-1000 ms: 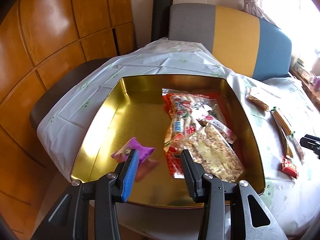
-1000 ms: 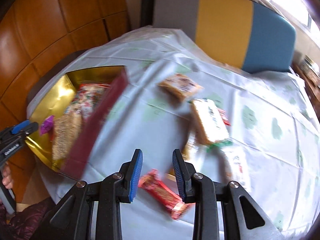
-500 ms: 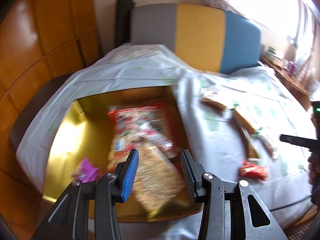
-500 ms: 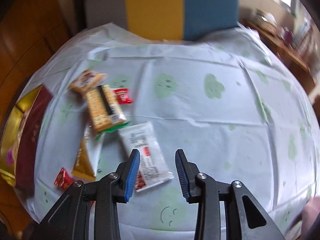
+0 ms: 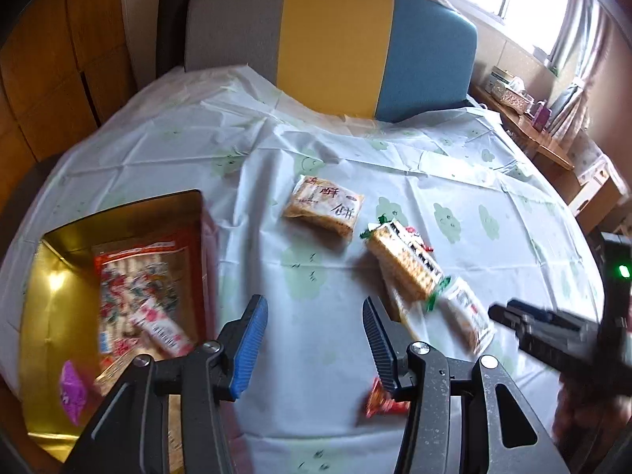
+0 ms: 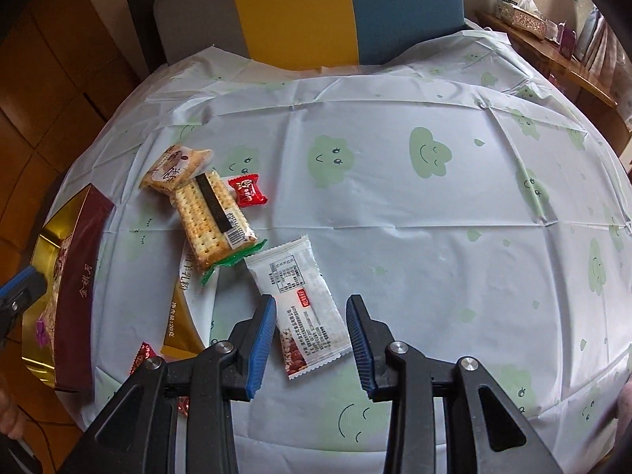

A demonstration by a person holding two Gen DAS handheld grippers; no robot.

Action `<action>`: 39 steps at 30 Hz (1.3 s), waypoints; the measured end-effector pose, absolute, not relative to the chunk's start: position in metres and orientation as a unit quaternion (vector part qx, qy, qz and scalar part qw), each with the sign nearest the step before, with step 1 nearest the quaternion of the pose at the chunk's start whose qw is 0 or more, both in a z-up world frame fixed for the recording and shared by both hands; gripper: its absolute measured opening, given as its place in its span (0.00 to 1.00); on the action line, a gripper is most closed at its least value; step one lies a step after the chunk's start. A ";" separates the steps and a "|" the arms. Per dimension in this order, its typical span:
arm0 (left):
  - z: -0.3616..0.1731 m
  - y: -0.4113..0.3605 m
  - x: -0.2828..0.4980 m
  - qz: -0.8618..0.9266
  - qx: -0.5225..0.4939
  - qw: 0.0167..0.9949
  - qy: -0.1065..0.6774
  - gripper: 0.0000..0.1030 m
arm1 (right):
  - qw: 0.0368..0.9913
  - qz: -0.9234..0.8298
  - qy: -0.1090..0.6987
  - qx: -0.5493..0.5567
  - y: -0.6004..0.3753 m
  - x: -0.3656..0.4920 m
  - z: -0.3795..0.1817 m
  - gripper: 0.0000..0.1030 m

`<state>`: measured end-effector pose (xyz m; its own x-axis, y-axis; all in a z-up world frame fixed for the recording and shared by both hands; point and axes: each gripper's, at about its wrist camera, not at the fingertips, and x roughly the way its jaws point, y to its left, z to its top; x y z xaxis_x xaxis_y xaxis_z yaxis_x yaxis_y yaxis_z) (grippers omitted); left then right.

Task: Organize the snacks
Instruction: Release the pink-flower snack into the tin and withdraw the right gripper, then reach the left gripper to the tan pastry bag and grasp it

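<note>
Over the tablecloth point(image 5: 316, 276) between tin and loose snacks, the left gripper point(image 5: 312, 339) has swung away from the gold tin point(image 5: 47, 316) at nine o'clock, jaws widening with nothing between them: purple candy point(image 5: 73, 393) delivered. The right gripper point(image 6: 310, 339), spread, straddles the white packet point(image 6: 304, 308) without pressing; the cracker pack point(image 6: 211, 219) at eleven o'clock crowds it.

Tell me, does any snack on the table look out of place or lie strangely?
Nothing is spilled or torn. One oddity: the cracker pack lies crooked on top of the gold-and-white packet, overlapping it, while other snacks still lie loose outside the gold tin.
</note>
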<state>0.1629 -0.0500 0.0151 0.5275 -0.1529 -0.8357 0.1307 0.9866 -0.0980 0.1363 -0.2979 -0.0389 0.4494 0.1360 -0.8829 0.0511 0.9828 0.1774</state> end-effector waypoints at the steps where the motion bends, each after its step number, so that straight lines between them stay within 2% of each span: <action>1: 0.013 -0.054 0.172 -0.078 -0.017 0.871 0.484 0.57 | 0.848 0.027 0.523 0.089 -0.297 0.137 -0.038 0.36; 3: 0.006 -0.060 0.191 -0.076 -0.031 0.866 0.494 0.62 | 0.847 0.030 0.522 0.089 -0.296 0.136 -0.036 0.38; 5: -0.004 -0.067 0.214 -0.067 -0.049 0.856 0.511 0.72 | 0.848 0.032 0.521 0.091 -0.296 0.136 -0.036 0.38; 11: -0.036 -0.076 0.268 -0.034 -0.099 0.826 0.553 0.72 | 0.846 0.037 0.524 0.091 -0.294 0.137 -0.037 0.38; 20: -0.061 -0.073 0.311 0.015 -0.163 0.805 0.570 0.76 | 0.843 0.049 0.523 0.110 -0.297 0.140 -0.035 0.38; 34: -0.068 -0.076 0.340 0.035 -0.184 0.789 0.585 0.81 | 0.839 0.069 0.527 0.115 -0.289 0.135 -0.031 0.38; 39: -0.071 -0.094 0.347 0.033 -0.133 0.795 0.590 0.82 | 0.837 0.074 0.530 0.117 -0.288 0.136 -0.032 0.38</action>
